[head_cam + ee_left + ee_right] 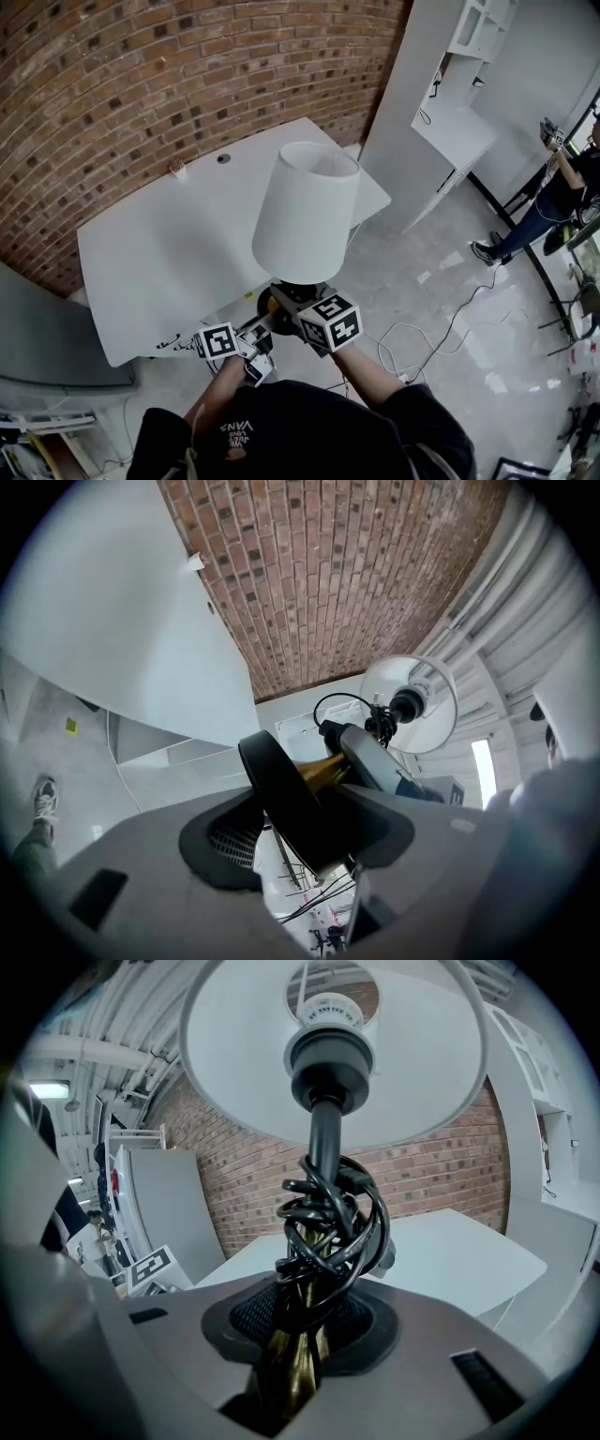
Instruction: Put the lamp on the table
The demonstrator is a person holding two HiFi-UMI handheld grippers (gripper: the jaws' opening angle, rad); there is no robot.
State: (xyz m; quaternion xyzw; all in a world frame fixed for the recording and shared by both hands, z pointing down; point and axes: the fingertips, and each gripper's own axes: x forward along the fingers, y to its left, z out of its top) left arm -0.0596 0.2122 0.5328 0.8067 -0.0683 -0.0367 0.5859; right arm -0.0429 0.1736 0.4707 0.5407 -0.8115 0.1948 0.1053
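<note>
The lamp has a white shade, a brass stem and a round black base. I hold it upright just over the near edge of the white table. My left gripper is shut on the edge of the black base, which sits tilted between its jaws. Pinched in my right gripper is the brass stem, below a coiled black cord. Above the cord are the socket and the inside of the shade.
A brick wall runs behind the table. A small object and a cable hole lie near the table's far edge. A white shelf desk stands right. A person stands far right. Cables trail on the floor.
</note>
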